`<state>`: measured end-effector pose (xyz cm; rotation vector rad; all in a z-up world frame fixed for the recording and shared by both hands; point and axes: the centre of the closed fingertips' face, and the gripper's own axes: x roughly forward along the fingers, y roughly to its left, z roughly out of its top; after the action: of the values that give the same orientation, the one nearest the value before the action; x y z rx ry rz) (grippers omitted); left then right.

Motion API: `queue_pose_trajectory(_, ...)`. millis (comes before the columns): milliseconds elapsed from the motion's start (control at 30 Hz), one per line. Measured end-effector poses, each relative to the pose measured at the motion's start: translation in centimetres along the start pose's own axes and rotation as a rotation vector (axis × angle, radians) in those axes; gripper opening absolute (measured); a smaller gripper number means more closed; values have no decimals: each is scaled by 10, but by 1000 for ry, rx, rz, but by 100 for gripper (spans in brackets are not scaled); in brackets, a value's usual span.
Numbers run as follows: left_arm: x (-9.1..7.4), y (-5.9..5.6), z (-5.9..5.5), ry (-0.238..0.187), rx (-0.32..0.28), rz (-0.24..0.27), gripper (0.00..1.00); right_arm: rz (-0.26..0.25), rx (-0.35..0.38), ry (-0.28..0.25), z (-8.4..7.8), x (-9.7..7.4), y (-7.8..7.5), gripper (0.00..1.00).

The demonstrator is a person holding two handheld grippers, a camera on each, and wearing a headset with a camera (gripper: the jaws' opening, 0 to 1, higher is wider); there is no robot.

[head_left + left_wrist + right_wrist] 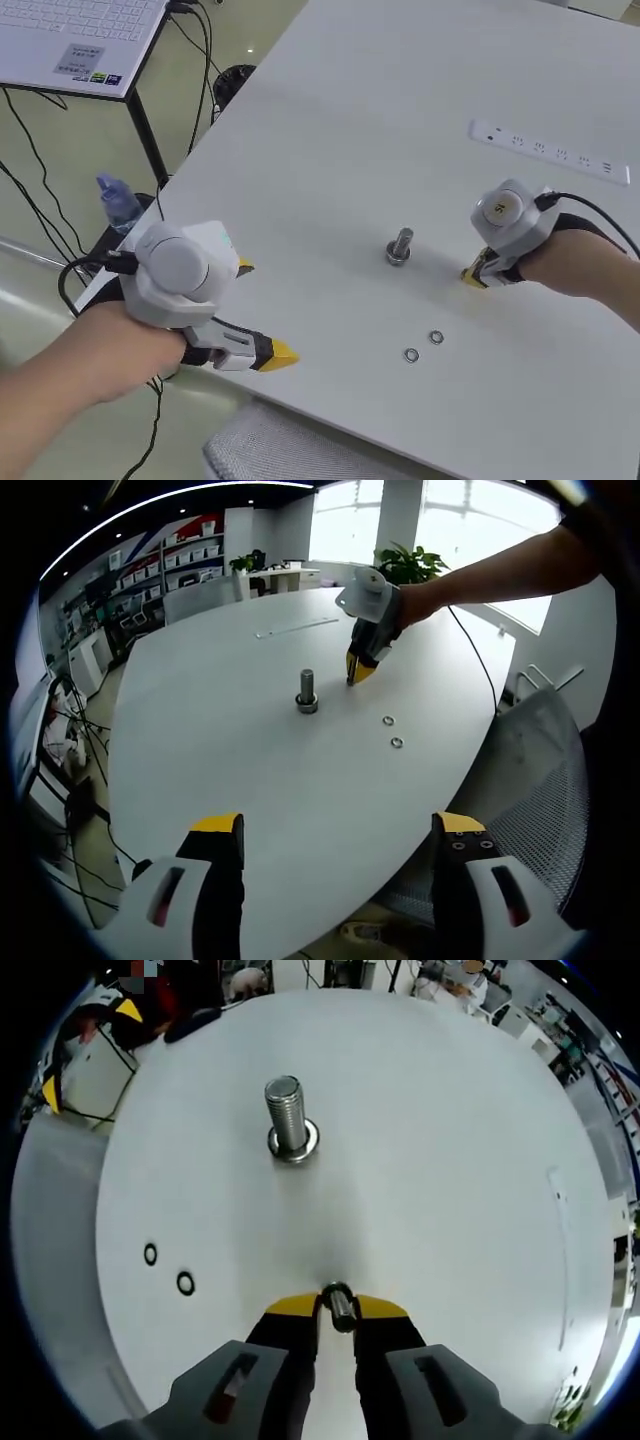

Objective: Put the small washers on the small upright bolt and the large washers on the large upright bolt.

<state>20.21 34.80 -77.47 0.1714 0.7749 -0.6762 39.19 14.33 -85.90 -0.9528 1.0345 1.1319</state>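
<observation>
Right gripper [338,1302] is clamping the small bolt [340,1312] near the large bolt [288,1115]; left gripper [339,823] is hovering, jaws apart.

Shiny metal large bolt [287,1115] and small bolt [339,1305]; smooth matt tabletop [400,120]

The white counter [400,120] is broad, with a curved near edge. A large bolt [400,246] stands upright on it, threads up, near the middle. A small washer [436,338] and a second small washer [411,355] lie flat by the near edge, just beside each other, not touching, apart from the bolt. A white power strip [550,150] lies flat toward the far side.
</observation>
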Motion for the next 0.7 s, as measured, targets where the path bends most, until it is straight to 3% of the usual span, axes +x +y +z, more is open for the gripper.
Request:
queue_pose_trajectory(167,1,-1,2,-10,-1,-3,79,0,-13,4,-1,0,0,15)
queue_pose_trajectory(467,2,-1,5,-28,-3,-17,87,20,4,-21,1,-2,0,27)
queue_pose_trajectory(700,6,-4,14,-58,3,-31,88,17,9,-58,7,-20,2,30)
